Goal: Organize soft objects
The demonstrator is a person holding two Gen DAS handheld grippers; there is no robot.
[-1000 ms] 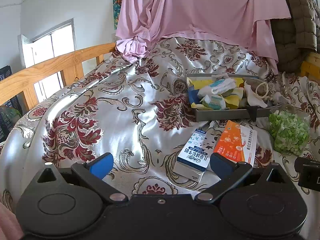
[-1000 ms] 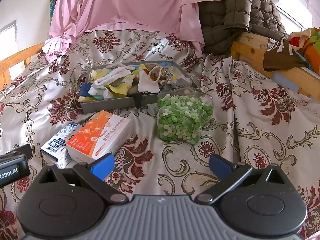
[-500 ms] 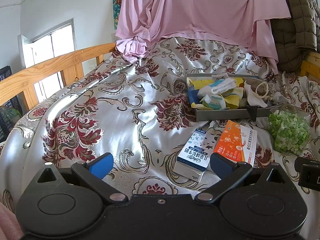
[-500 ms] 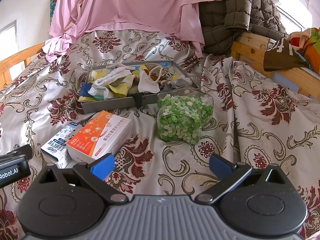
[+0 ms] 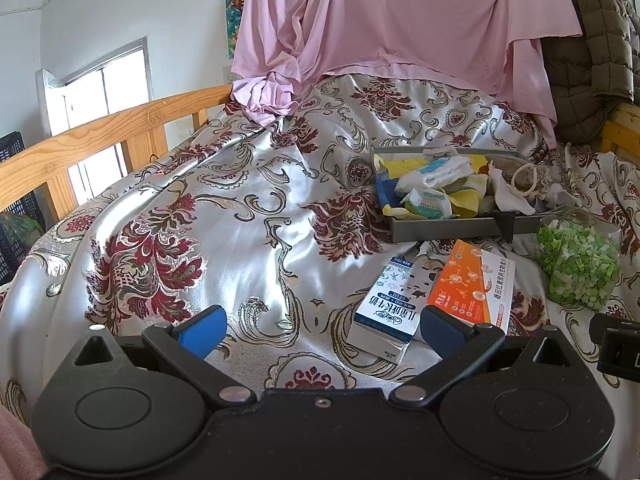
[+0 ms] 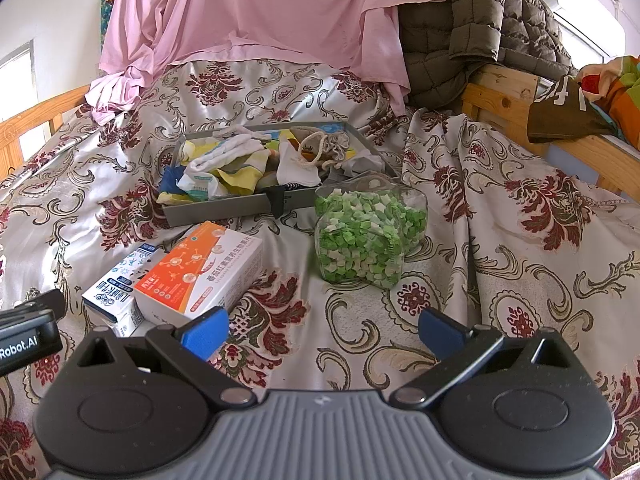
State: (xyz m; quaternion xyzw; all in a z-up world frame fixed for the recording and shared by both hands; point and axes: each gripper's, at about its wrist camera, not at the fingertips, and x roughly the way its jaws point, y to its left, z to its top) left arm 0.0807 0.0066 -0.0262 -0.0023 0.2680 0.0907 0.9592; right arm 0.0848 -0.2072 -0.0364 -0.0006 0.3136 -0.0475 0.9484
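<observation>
Grey shallow tray (image 6: 224, 210) heaped with soft cloths and socks sits at twelve o'clock on the floral satin bedspread (image 6: 500, 216), both grippers, left (image 5: 320, 330) and right (image 6: 322, 332), hovering released and empty; approach slowly, pinching one cloth only.

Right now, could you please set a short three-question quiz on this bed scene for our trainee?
1. True or false: both the left gripper and right gripper hold something.
2. Which lies nearest the grey tray? A) milk carton B) orange box C) bag of green pieces
3. Fill in: the drawstring pouch lies in the ____.

Key: 1 false, both open and empty; 2 C; 3 tray.
</observation>
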